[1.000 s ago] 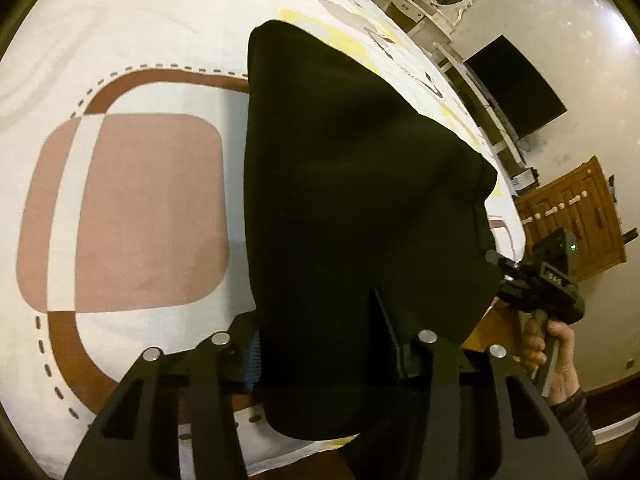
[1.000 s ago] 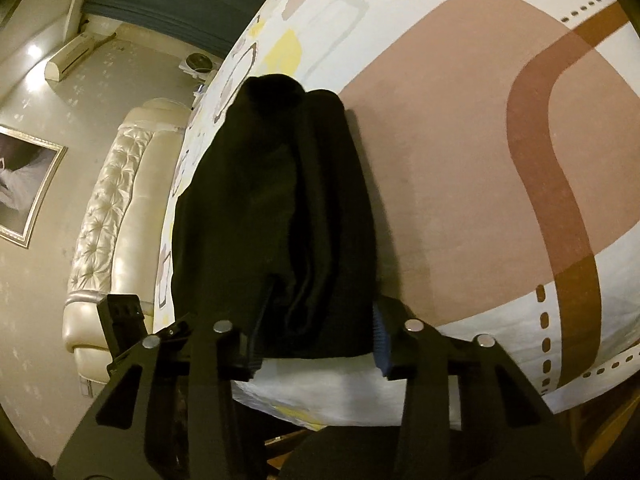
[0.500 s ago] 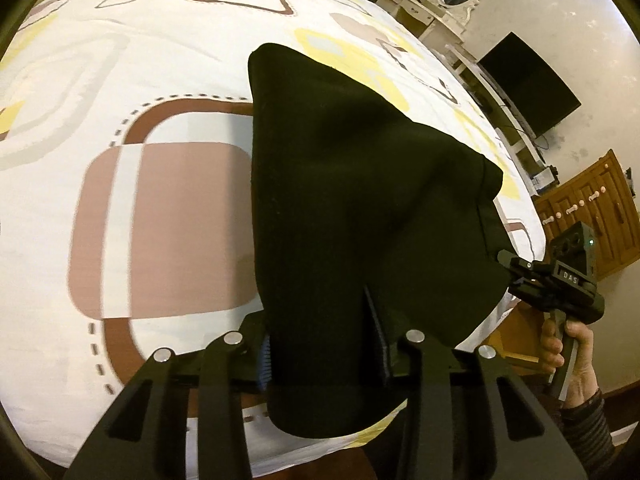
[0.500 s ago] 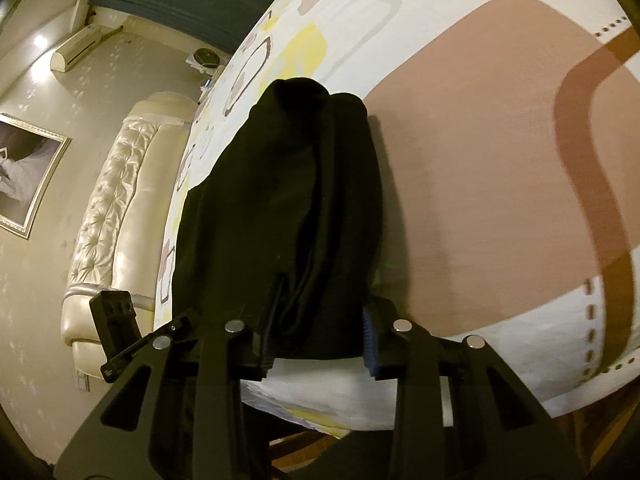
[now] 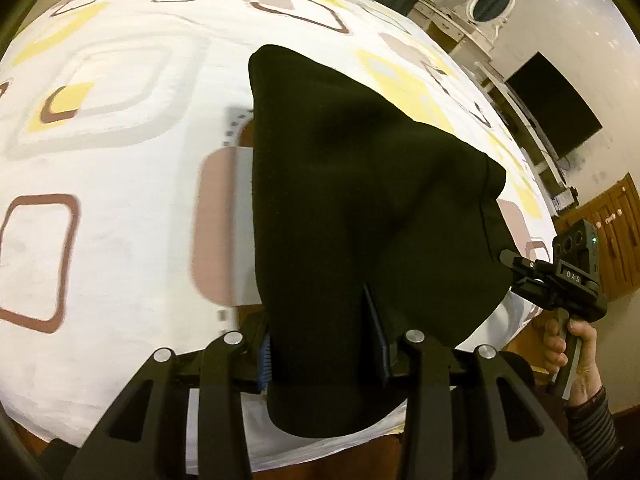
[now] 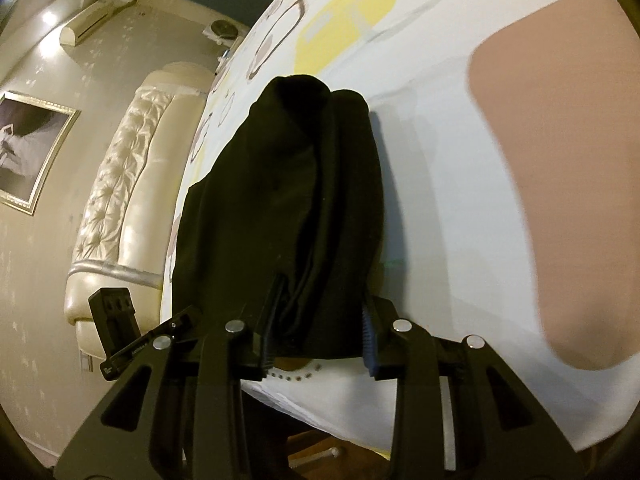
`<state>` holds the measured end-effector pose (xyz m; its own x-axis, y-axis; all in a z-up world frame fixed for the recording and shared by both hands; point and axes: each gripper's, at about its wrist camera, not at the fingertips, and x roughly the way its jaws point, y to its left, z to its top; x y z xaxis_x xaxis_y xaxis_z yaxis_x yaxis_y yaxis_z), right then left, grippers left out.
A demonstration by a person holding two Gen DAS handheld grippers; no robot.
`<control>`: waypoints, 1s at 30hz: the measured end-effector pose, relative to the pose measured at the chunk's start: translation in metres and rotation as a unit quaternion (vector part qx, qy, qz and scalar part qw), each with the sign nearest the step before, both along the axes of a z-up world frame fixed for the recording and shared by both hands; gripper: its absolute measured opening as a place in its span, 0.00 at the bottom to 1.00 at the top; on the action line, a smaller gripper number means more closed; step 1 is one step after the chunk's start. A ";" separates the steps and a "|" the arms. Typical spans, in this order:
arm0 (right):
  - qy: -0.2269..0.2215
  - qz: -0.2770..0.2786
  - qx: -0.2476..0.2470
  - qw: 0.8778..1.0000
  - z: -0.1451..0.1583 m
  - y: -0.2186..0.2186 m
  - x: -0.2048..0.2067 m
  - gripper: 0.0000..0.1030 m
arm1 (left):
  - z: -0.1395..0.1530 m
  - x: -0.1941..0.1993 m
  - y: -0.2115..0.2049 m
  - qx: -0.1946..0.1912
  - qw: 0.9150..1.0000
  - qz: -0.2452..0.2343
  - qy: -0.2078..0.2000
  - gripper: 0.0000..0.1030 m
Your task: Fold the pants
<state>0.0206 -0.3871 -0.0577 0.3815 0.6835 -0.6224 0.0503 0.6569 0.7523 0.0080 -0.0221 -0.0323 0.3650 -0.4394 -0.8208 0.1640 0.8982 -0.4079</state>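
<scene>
Black pants hang lifted above a bed with a white patterned sheet. My left gripper is shut on one end of the pants' near edge. My right gripper is shut on the other end of the pants. The right gripper also shows in the left wrist view, held by a hand at the right edge of the cloth. The cloth drapes forward from both grippers toward the sheet, and its far end hides part of the sheet.
The bed's near edge runs below the grippers. A cream tufted headboard and a framed picture stand at the left of the right wrist view. A dresser with an oval mirror, a dark screen and a wooden door line the far wall.
Both grippers have lifted with the pants and moved across the bed; the sheet pattern has shifted under them. The pants stay gripped at both ends.
</scene>
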 end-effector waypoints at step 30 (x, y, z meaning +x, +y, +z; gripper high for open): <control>0.005 0.022 0.022 1.000 -0.008 0.022 0.008 0.32 | -0.008 -0.001 0.029 -0.022 0.999 0.025 -0.004 0.40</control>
